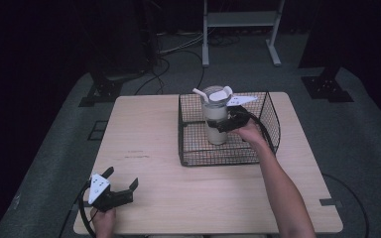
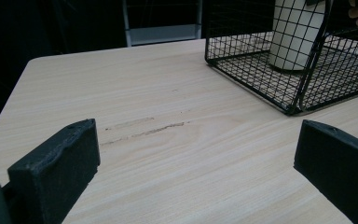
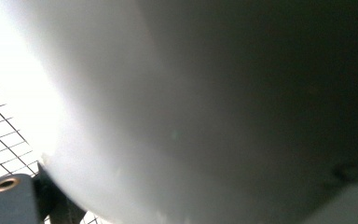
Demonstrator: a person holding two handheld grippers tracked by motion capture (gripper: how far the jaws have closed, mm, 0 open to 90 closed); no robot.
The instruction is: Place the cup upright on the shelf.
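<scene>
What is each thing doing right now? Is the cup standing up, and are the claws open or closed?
Cup: upright inside the basket, lid on, flap flipped up.
Basket: open-topped, sitting on the table.
Right gripper: closed around the cup.
Left gripper: open, holding nothing.

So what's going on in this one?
A person works at a wooden table with a gripper in each hand. The right gripper is clamped around a tall cream tumbler standing upright inside a black wire basket. The left gripper sits near the table's front left corner, jaws open and holding nothing.
</scene>
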